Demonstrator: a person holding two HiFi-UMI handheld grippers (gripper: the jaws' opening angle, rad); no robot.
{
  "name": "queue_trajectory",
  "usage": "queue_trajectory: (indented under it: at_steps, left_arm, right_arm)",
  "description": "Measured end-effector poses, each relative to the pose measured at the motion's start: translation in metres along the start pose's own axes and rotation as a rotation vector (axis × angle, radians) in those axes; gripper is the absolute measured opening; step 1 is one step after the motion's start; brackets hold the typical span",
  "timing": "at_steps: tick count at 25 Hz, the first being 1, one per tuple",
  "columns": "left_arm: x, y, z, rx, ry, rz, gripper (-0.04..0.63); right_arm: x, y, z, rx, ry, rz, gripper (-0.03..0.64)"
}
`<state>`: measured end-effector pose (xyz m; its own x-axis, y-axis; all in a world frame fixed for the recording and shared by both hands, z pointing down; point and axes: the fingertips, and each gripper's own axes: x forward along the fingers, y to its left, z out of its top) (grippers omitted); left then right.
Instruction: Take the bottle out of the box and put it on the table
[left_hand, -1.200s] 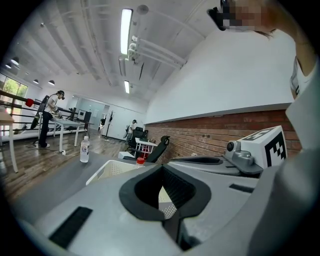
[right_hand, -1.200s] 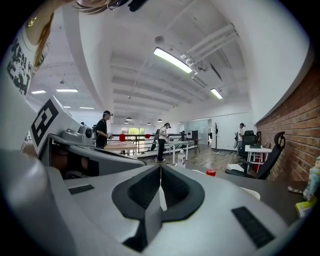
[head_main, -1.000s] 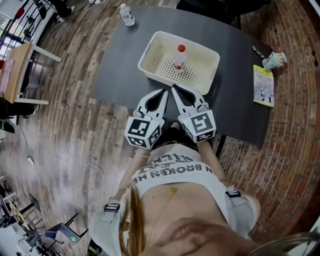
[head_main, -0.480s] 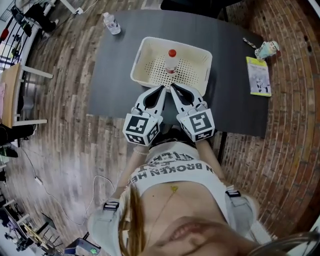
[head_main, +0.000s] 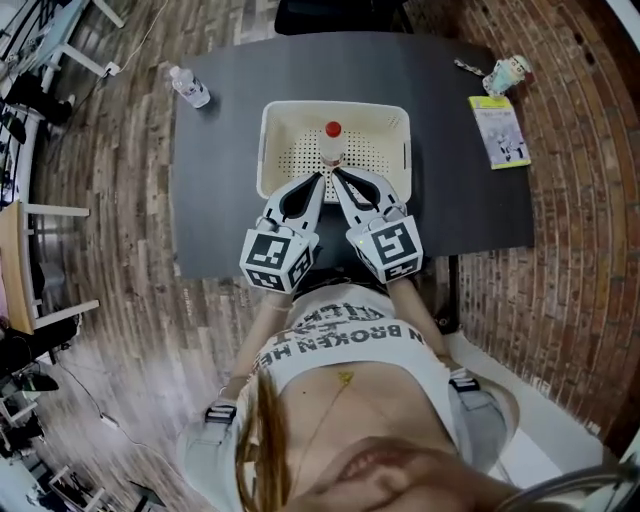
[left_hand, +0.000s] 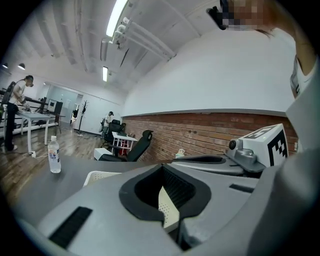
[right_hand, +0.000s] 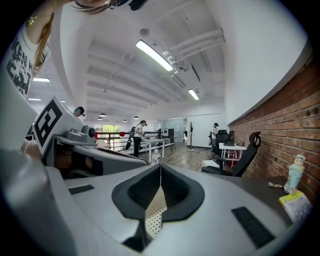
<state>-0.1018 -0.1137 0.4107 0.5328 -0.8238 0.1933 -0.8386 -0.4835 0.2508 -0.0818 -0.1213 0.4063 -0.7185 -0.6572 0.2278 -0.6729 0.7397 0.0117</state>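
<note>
Frankly, nothing of the job is done yet: the bottle (head_main: 331, 142) stands upright inside the white box (head_main: 336, 106), about the middle of its perforated floor, and I touch neither. My left gripper (head_main: 319, 179) and right gripper (head_main: 337, 178) hang side by side over the box's near edge, tips toward the bottle, both pairs of jaws clenched on nothing.

Everything is left, as I judge it: release one pair of jaws, close on the bottle, lift it clear of the wall and set it on bare counter (head_main: 220, 190) beside the box.

It is a small clear bottle with a red cap, slim and upright, so I expect it to tip easily. A spare bottle (head_main: 190, 87) lies near the counter's far left corner, well apart.
</note>
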Motion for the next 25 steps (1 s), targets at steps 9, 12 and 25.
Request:
queue_trajectory:
  at_steps: [9, 12, 25]
  left_arm:
    - [0.000, 0.034, -0.003, -0.018, 0.023, -0.065, 0.005]
    - [-0.002, 0.043, -0.003, -0.015, 0.030, -0.078, 0.005]
    - [-0.001, 0.052, -0.007, 0.015, 0.049, -0.111, 0.005]
  right_arm:
    - [0.031, 0.003, -0.004, 0.000, 0.045, -0.069, 0.009]
    - [0.039, 0.006, -0.005, -0.009, 0.049, -0.085, 0.009]
    - [0.037, -0.003, -0.023, 0.012, 0.075, -0.164, 0.009]
